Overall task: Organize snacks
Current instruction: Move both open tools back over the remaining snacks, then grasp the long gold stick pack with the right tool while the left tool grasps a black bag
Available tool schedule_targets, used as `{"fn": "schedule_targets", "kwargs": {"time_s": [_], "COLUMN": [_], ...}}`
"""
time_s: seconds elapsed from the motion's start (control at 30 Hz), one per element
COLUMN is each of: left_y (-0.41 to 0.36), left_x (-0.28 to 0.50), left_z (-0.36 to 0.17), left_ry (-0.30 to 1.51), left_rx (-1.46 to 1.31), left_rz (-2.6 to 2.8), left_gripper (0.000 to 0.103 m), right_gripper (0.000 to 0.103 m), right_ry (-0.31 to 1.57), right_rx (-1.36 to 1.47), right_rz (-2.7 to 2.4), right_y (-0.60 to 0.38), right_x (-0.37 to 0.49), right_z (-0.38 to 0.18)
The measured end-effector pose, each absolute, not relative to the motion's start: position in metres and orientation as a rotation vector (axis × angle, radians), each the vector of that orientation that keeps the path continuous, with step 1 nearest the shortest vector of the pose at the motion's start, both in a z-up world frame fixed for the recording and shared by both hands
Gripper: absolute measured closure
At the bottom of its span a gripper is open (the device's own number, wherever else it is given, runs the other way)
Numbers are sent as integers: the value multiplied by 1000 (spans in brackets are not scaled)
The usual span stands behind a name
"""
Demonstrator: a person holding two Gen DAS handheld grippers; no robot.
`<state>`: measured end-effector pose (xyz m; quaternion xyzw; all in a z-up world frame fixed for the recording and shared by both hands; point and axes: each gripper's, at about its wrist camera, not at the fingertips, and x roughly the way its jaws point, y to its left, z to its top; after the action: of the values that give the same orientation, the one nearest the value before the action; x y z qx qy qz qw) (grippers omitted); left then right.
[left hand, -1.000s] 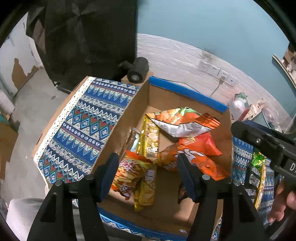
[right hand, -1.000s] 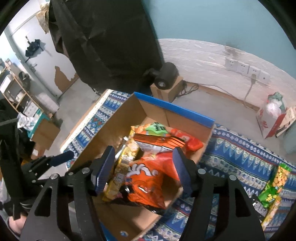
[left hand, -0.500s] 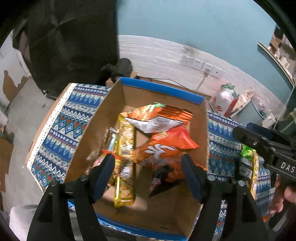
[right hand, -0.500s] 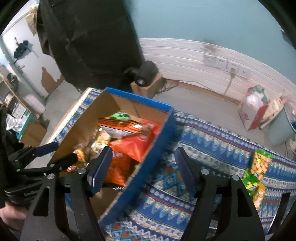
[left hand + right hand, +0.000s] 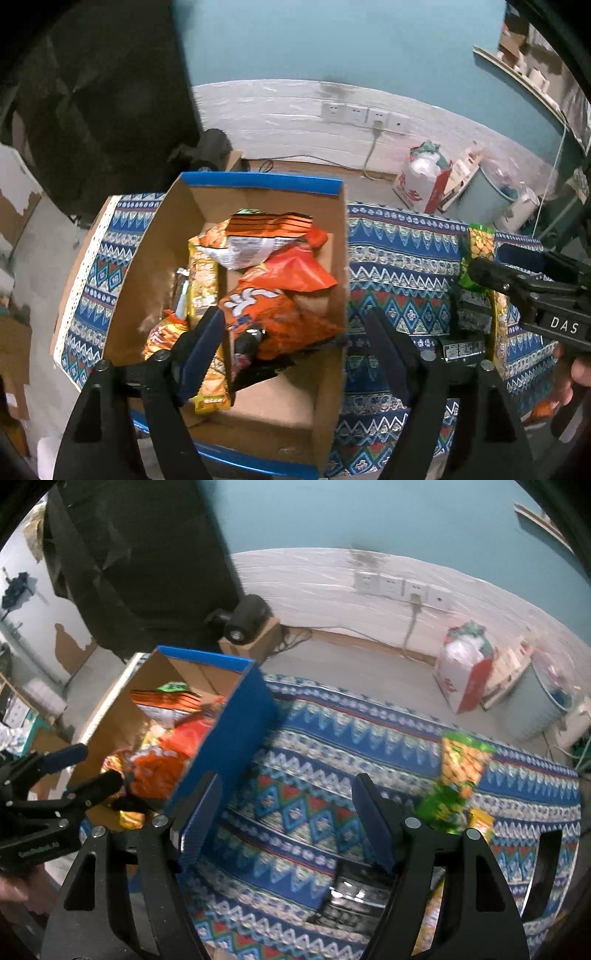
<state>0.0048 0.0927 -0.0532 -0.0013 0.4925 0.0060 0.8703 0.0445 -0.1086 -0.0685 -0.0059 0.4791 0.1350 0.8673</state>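
A blue-edged cardboard box stands on the patterned cloth and holds several snack bags, among them orange chip bags and a yellow pack. My left gripper is open and empty above the box's near right corner. My right gripper is open and empty over the cloth, to the right of the box. A green and yellow snack bag lies on the cloth at the right, with a dark pack below the right gripper. These also show in the left wrist view.
The patterned cloth covers the table. Behind it are a white wall with sockets, a red and white bag on the floor, a black lamp on a small box and a black curtain.
Both grippers have swung to the right. The right gripper has left the box and now hangs over the open cloth; the left one has shifted towards the box's right wall. Both stay open.
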Motion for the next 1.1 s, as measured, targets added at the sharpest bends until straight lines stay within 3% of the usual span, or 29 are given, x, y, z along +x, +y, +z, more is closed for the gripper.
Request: {"fn": "schedule_targets", "kwargs": {"time_s": [0.57,1.1], "left_y": [2,-59], "left_x": [7,8], "left_z": [-77,-133], "left_ry": [1091,1217], "left_rx": [152,224], "left_rz": [-119,-208], "left_gripper": [23,23], "right_gripper": [25,25], "right_ry": [1057,1241], "right_rx": [25,65], "right_rz": [126,-29], "right_y": [-204,-264], "right_x": [14,-2], "right_z": [-91,-165]}}
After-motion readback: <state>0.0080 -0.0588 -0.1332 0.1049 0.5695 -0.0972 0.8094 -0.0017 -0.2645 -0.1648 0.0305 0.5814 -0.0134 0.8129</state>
